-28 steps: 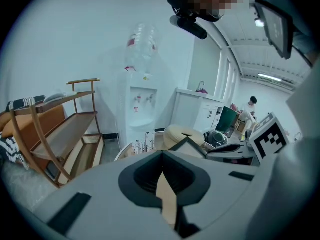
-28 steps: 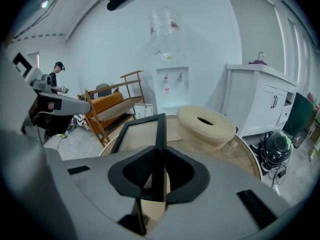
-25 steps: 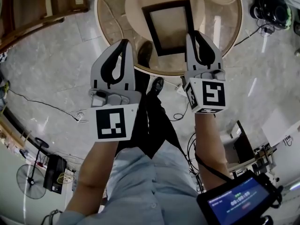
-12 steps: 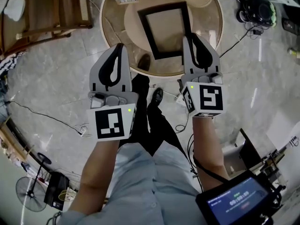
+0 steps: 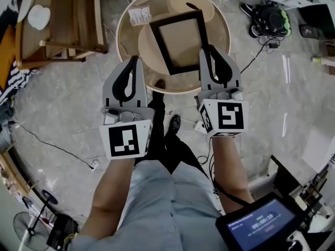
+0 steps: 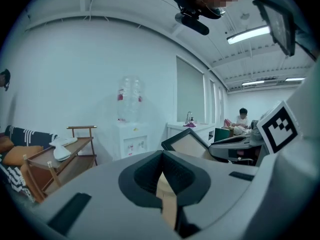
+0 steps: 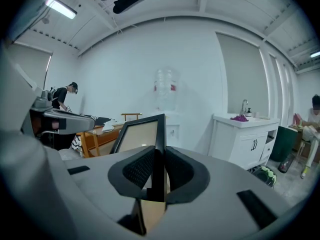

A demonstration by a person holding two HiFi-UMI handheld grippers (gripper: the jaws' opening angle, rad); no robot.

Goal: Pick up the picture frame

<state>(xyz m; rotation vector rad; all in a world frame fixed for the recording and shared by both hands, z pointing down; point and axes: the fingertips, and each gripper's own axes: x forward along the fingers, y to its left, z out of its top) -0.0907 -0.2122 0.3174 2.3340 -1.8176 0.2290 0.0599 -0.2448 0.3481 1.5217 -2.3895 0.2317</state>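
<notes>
In the head view, the round counter (image 5: pixel 131 50) lies at 12 o'clock, and the black picture frame (image 5: pixel 180 38) lies over its middle with its long sides running roughly 12 to 6 o'clock. The right gripper (image 5: pixel 207 54) reaches in from 5 o'clock and meets the frame's right-hand side near the lower corner. In the right gripper view, the right gripper (image 7: pixel 159 165) has its fingers (image 7: pixel 137 168) clamped on the black edge of the picture frame (image 7: pixel 137 136), which extends away from the fingers toward 12 o'clock with its tan panel facing 9 o'clock. I cannot tell whether the frame is clear of the counter. The left gripper (image 5: pixel 134 61) sits at 9 o'clock of the right one, tips over the counter's near rim, apart from the frame. In the left gripper view, the left gripper (image 6: pixel 162 176) has its fingers closed together with nothing held. Only a tan surface shows through the gap below them, and the picture frame (image 6: pixel 186 144) appears at 2 o'clock of the tips. A small printed card (image 5: pixel 140 15) lies on the counter at 11 o'clock of the frame. A wooden rack (image 5: pixel 63 20) stands on the floor at 10 o'clock, and a lit screen (image 5: pixel 261 226) is at 5 o'clock. A water dispenser (image 7: pixel 165 96) stands against the far wall at 12 o'clock in the right gripper view, with a white sink cabinet (image 7: pixel 245 139) at 3 o'clock.
</notes>
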